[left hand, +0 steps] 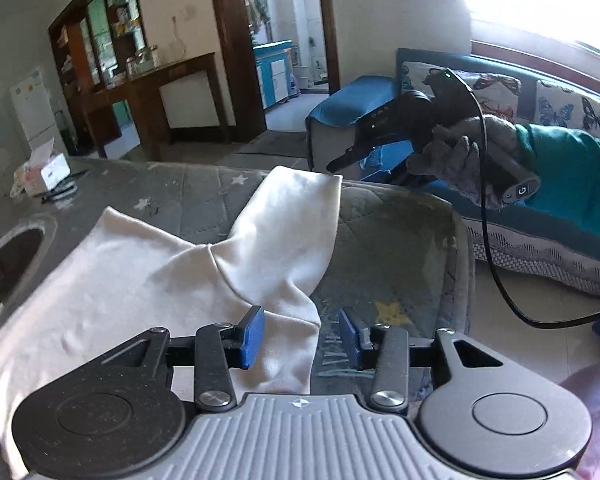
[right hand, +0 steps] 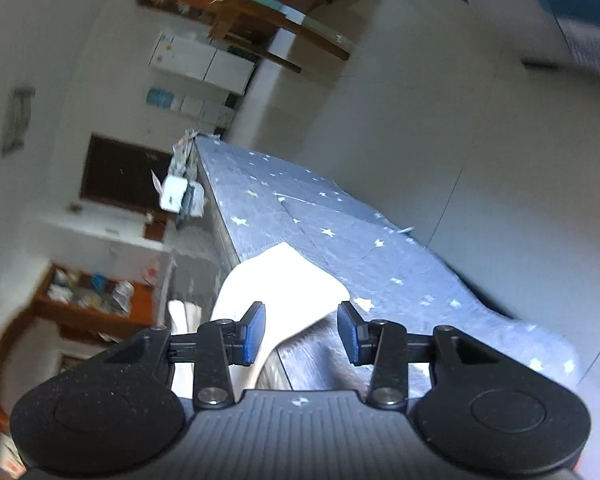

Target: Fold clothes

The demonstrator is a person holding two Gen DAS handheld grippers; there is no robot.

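Observation:
A white garment (left hand: pixel 148 280) lies spread on a grey star-patterned table cover (left hand: pixel 400 232), one sleeve (left hand: pixel 296 216) reaching toward the far edge. My left gripper (left hand: pixel 302 336) is open, its blue pads on either side of the garment's near edge, holding nothing. My right gripper (left hand: pixel 332 168) is seen from the left wrist view hovering at the sleeve's far tip, held by a gloved hand. In the tilted, blurred right wrist view that gripper (right hand: pixel 302 332) is open above the white cloth (right hand: pixel 276 284) and the star cover (right hand: pixel 340 240).
A round dark opening (left hand: pixel 12 256) sits at the table's left. A tissue box (left hand: pixel 48 168) lies at the far left corner. A blue sofa with butterfly cushions (left hand: pixel 500 96) stands beyond the right edge. A black cable (left hand: pixel 488 240) hangs from the right gripper.

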